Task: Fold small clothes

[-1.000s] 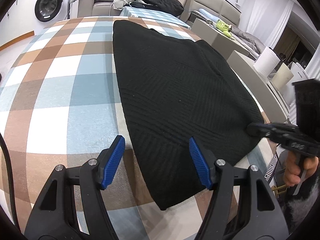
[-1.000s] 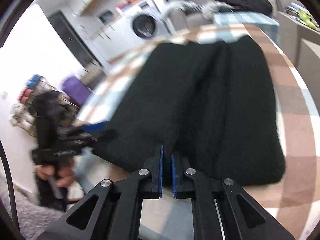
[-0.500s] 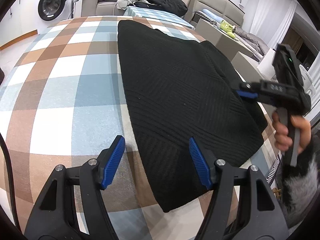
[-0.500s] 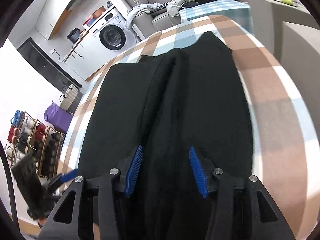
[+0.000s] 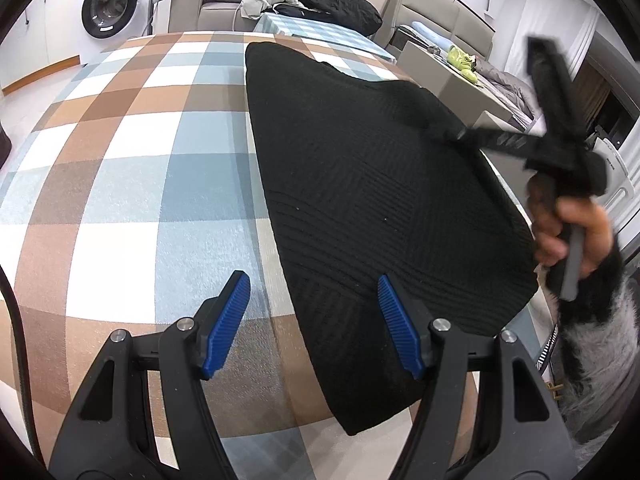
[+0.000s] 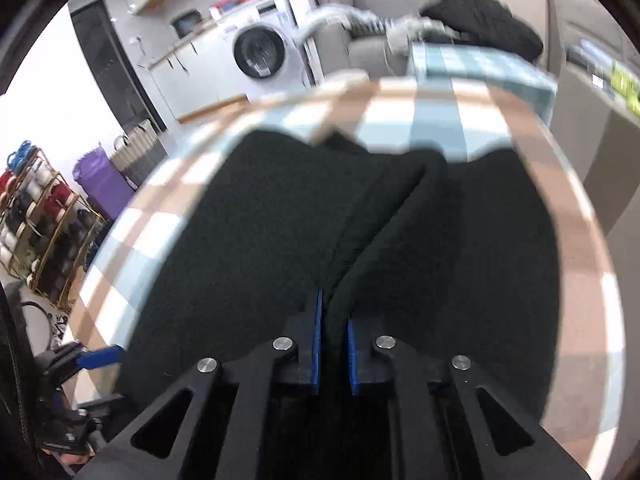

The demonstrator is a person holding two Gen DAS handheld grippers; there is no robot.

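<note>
My right gripper [image 6: 333, 344] has just closed and now pinches a raised ridge of the one black knit garment [image 6: 248, 240], giving me a hold for lifting that edge into a fold. My left gripper [image 5: 314, 320] stands apart, gripping nothing, poised over the garment's near corner to steady it. Ahead of both grippers, the garment lies flat on the checked tablecloth [image 5: 132, 168]. Beyond stands one washing machine [image 5: 114, 4].

Matt ribbed-knit black garment [image 5: 360, 184]
</note>
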